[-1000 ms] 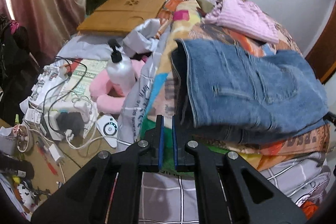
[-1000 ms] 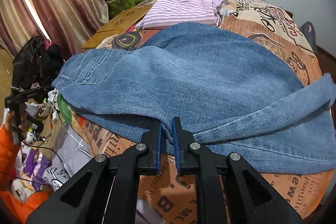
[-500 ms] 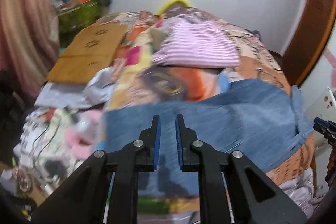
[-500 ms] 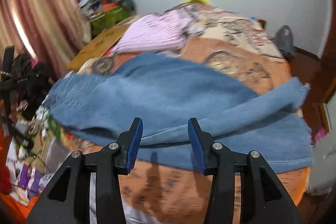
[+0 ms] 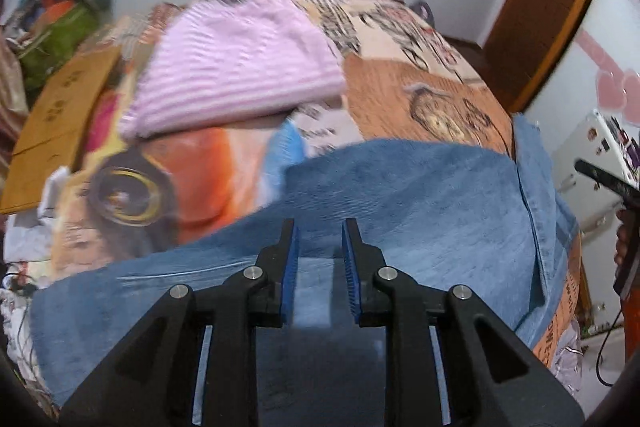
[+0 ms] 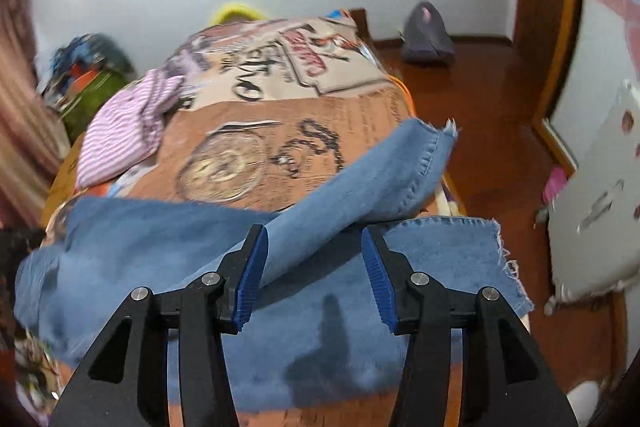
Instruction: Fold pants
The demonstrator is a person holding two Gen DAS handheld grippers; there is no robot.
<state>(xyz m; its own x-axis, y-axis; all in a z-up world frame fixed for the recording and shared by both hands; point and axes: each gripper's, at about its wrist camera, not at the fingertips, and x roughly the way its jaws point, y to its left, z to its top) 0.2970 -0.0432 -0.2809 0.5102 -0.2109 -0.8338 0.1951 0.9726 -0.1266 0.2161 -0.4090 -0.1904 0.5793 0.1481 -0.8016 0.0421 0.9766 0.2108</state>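
Observation:
Blue denim pants [image 5: 420,203] lie spread across a bed with a patterned orange cover [image 5: 400,91]. In the right wrist view the pants [image 6: 160,239] lie flat with one leg [image 6: 380,171] folded loosely over the other, its frayed hem near the bed's right edge. My left gripper [image 5: 319,239] hovers over the denim, jaws a little apart and empty. My right gripper [image 6: 314,247] is wide open and empty above the overlapping leg. The right gripper also shows at the far right of the left wrist view [image 5: 616,187].
A folded pink striped garment [image 5: 236,67] lies further back on the bed, also in the right wrist view [image 6: 124,131]. A cardboard sheet [image 5: 60,107] and piled clutter [image 5: 60,11] lie to the left. Wooden floor [image 6: 480,99] and a white appliance [image 6: 592,195] are to the right.
My right gripper let go of the pants and opened wide, moving toward the leg hems. My left gripper swung from the bed's left side over the denim and opened slightly.

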